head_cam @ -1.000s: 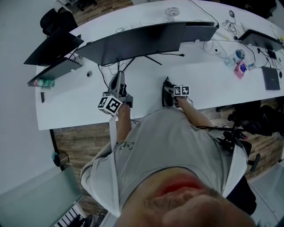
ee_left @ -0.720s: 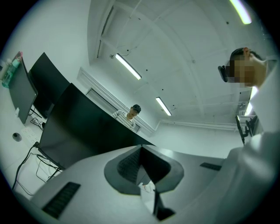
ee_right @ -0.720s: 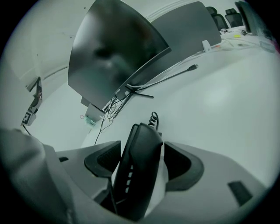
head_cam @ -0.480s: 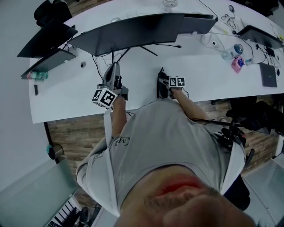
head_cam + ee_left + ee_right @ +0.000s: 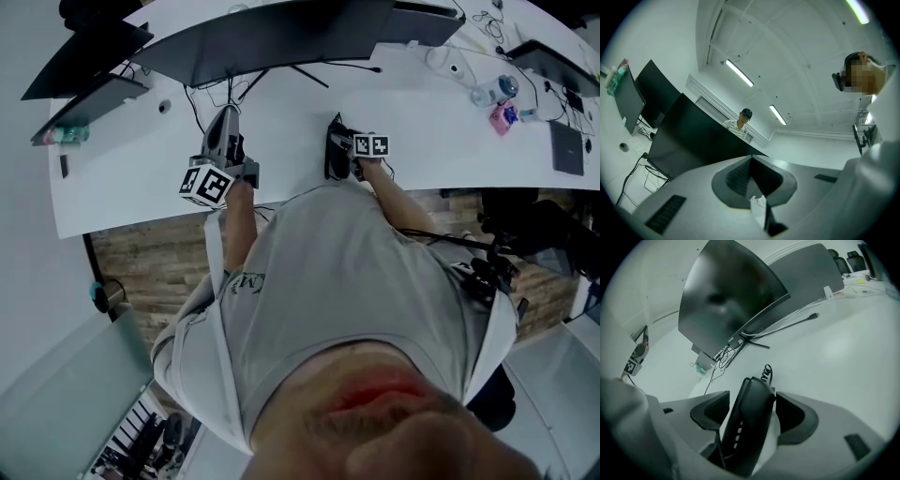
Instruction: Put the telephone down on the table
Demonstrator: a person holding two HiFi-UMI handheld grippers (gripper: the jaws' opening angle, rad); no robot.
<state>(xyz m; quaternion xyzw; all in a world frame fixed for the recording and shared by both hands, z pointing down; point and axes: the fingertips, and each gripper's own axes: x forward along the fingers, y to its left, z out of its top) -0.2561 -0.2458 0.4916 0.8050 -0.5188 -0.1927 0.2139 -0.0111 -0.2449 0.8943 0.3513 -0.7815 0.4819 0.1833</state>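
Observation:
The telephone [image 5: 750,423] is a black handset with a coiled cord [image 5: 767,373] at its far end. It stands tilted between the jaws of my right gripper [image 5: 752,411], which is shut on it just above the white table [image 5: 834,352]. In the head view the right gripper [image 5: 337,150] and the telephone [image 5: 332,155] hang over the table's front part, right of centre. My left gripper [image 5: 225,141] is to their left, also over the table. In its own view the left gripper [image 5: 751,176] points upward at the ceiling, shut and holding nothing.
A wide curved monitor [image 5: 272,37] stands behind both grippers, with cables [image 5: 352,67] under it. Darker screens [image 5: 84,42] sit at the left. A bottle [image 5: 492,92], a pink item [image 5: 503,119] and a dark pad [image 5: 567,148] lie far right. A person [image 5: 740,123] is beyond the monitor.
The head view has drifted, so the table and both grippers sit higher in the frame. Both grippers keep their places over the table's front part, the right one holding the handset throughout.

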